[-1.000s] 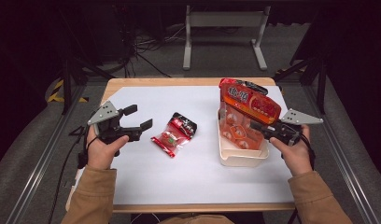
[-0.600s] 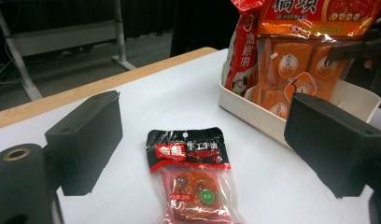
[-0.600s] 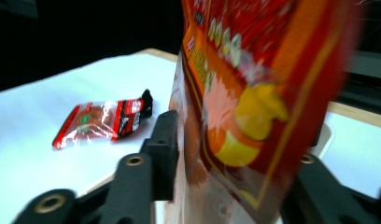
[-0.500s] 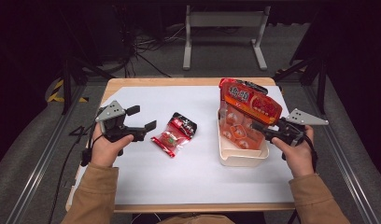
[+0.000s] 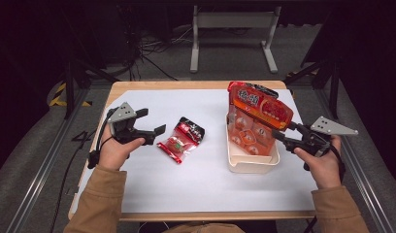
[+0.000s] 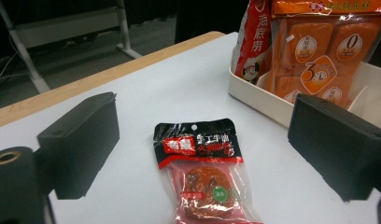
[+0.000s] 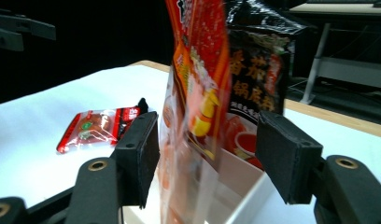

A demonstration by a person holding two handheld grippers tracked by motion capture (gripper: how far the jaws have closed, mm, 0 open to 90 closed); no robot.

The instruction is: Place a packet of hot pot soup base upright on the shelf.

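Observation:
A large orange-red packet stands upright in a white bin at the table's right. My right gripper is at its right edge; the jaws have just been opening. In the right gripper view the packet hangs between the pads of the right gripper without being pressed. A small red-and-black snack packet lies flat mid-table. My left gripper hovers open just left of it. In the left gripper view, the snack packet lies ahead of the left gripper.
A dark packet stands behind the orange one in the bin. White sheet covers the wooden table. A metal stand is beyond the far edge, on a dark floor.
The right gripper's jaws have opened off the large packet and the hand has drawn slightly to the right. The left hand has barely shifted.

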